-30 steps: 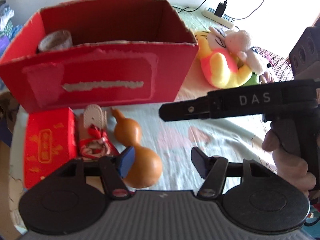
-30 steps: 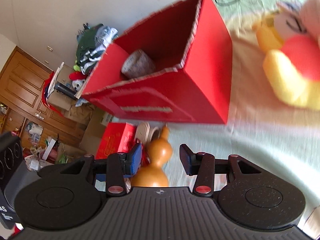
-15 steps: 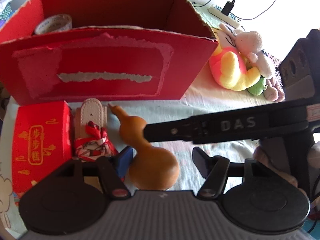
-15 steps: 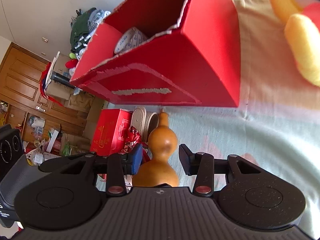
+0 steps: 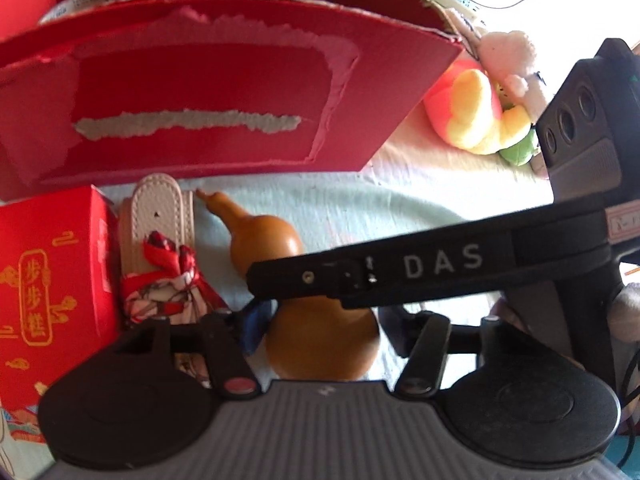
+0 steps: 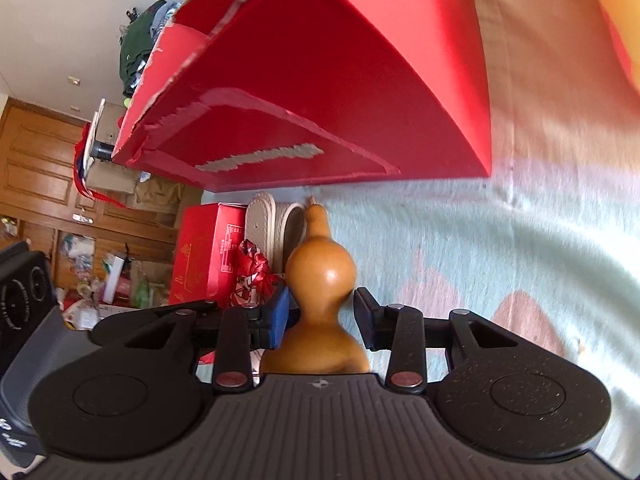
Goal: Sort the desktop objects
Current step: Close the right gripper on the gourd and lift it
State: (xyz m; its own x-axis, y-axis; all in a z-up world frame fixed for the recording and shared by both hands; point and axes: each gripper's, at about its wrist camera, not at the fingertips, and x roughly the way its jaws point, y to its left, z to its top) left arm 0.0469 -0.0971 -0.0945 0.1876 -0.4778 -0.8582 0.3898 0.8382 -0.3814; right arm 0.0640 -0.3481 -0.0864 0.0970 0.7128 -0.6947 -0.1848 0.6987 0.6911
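Both tools have closed in on the gourd (image 6: 320, 304) since a second ago. Right tool (image 6: 322, 316) straddles its waist, jaws open, stem pointing away toward the red box (image 6: 340, 92); left tool (image 5: 316, 328), also open, brackets its base.

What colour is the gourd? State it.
Orange-brown gourd, clearest in the right wrist view.

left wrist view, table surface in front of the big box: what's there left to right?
small red gift box → white sandal with the red patterned cloth bundle in front of it → gourd → right gripper reaching in across it → plush toys at the far right.
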